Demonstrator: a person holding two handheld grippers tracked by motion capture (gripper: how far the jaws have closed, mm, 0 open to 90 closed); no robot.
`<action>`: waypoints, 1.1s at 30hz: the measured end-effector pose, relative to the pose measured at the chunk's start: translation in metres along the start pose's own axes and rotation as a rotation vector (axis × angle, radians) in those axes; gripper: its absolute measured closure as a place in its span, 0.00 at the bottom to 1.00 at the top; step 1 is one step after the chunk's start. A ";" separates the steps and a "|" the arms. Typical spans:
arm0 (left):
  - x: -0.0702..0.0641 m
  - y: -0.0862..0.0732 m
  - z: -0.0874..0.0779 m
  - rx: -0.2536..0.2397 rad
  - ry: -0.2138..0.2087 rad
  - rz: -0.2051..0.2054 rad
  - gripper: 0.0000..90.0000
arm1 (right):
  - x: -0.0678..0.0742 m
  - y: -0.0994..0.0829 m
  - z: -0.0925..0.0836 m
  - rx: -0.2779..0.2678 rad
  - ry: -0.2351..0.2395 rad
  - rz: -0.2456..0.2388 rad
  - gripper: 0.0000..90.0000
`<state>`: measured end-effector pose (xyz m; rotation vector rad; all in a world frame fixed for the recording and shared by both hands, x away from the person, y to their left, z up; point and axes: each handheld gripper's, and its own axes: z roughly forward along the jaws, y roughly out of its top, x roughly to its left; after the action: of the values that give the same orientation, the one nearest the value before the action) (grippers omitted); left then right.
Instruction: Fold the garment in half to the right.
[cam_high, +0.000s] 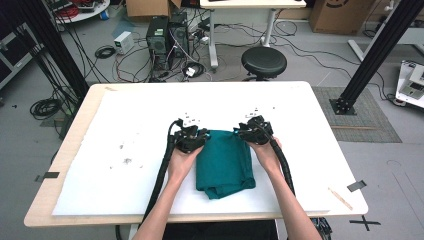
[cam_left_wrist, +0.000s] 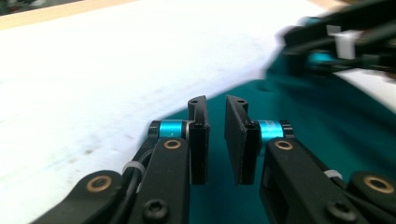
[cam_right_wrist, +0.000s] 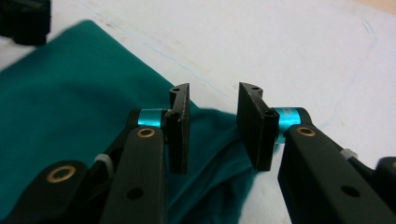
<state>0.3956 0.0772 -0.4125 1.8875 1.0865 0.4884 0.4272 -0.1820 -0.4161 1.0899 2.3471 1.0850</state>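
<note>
A folded teal cloth (cam_high: 225, 162) lies on the white mat (cam_high: 125, 125) in the middle of the table. My two grippers stand at its far corners. The left gripper (cam_high: 191, 131) hovers over the far left corner of the cloth (cam_left_wrist: 303, 121). Its jaws (cam_left_wrist: 216, 105) stand a narrow gap apart, with nothing pinched between them. Over the far right edge of the cloth (cam_right_wrist: 70, 84), the right gripper (cam_high: 252, 127) has a wider gap (cam_right_wrist: 213, 95) with no fabric caught in it. The right gripper (cam_left_wrist: 345, 42) appears blurred in the left gripper view.
The mat covers most of a wooden table (cam_high: 65, 150). A thin wooden stick (cam_high: 340, 198) and black tape marks lie near the front right corner. Beyond the far edge stand a black stool (cam_high: 264, 61), computer towers (cam_high: 167, 35) and floor cables.
</note>
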 end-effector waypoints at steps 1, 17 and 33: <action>0.003 -0.002 0.004 0.009 0.016 -0.009 0.90 | -0.002 -0.002 0.000 0.005 -0.012 0.002 0.76; 0.021 -0.013 0.017 0.067 0.081 -0.016 0.92 | -0.014 -0.028 0.005 0.054 -0.018 0.073 0.86; -0.004 -0.030 -0.019 0.071 -0.080 0.080 0.77 | 0.033 -0.042 -0.036 -0.010 0.018 -0.078 0.71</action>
<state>0.3656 0.0902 -0.4274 2.0020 0.9904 0.4204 0.3642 -0.1924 -0.4234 0.9804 2.3741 1.0818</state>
